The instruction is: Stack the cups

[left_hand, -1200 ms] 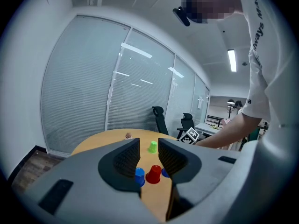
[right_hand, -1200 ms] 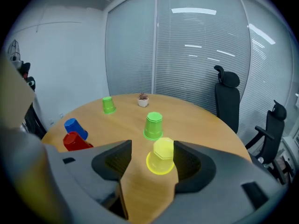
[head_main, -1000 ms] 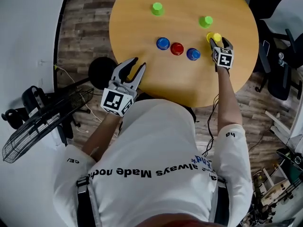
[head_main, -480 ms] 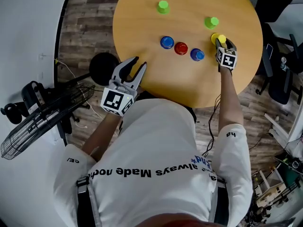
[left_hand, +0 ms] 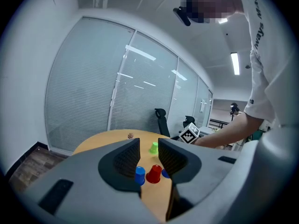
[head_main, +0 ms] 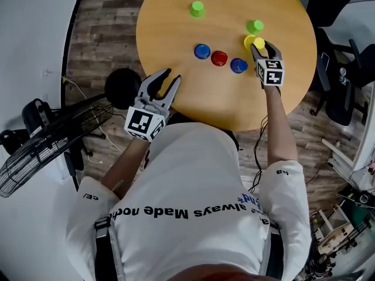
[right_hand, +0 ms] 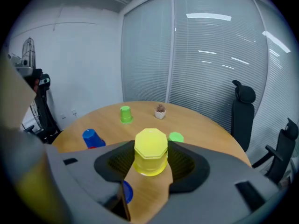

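Round wooden table (head_main: 176, 40) with cups (head_main: 219, 58) stands on plank floor (head_main: 105, 28).

Round wooden table (head_main: 170, 34), plank floor (head_main: 108, 37)

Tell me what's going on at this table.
A person is working with two handheld grippers at a round table. The right gripper has just closed its jaws on an upside-down yellow cup. The left gripper hovers open and empty at the near edge. Two blue cups, a red cup and two green cups stand unstacked.
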